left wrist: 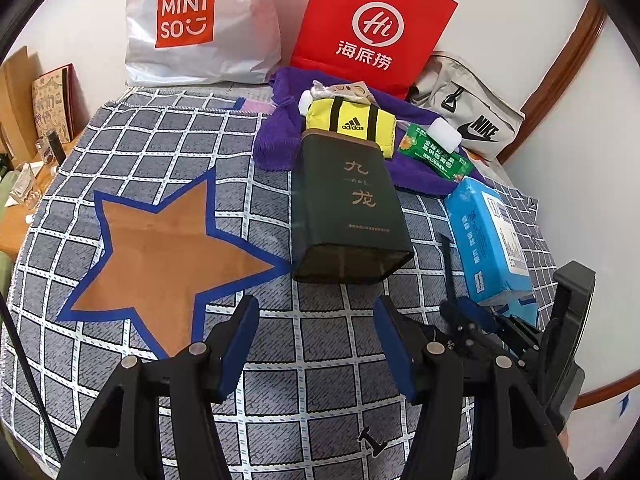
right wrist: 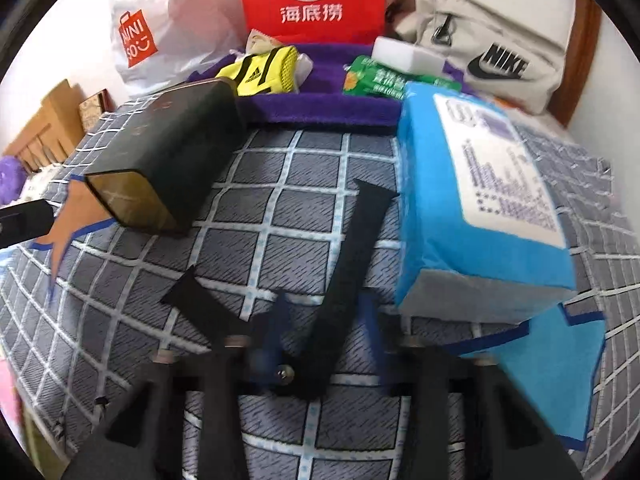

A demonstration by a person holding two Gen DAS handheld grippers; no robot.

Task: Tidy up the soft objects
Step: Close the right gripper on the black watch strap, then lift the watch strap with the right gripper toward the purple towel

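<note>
Blue-padded left gripper (left wrist: 316, 344) hovers low, jaws apart, just short of the dark box (left wrist: 348, 208); right gripper (right wrist: 324, 332), right of the box beside the blue tissue pack (right wrist: 480, 200), jaws apart around a black strap (right wrist: 344, 276).

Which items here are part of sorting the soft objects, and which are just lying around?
Job:
purple towel
yellow pouch
tissue pack
green packet
white sponge
black strap

Lying about:
dark box
Miniso bag
red bag
Nike bag
checked mat

Grey checked cloth (left wrist: 328, 344), brown star (left wrist: 160, 248), blue tissue pack (left wrist: 492, 236), purple towel (left wrist: 280, 136).
</note>
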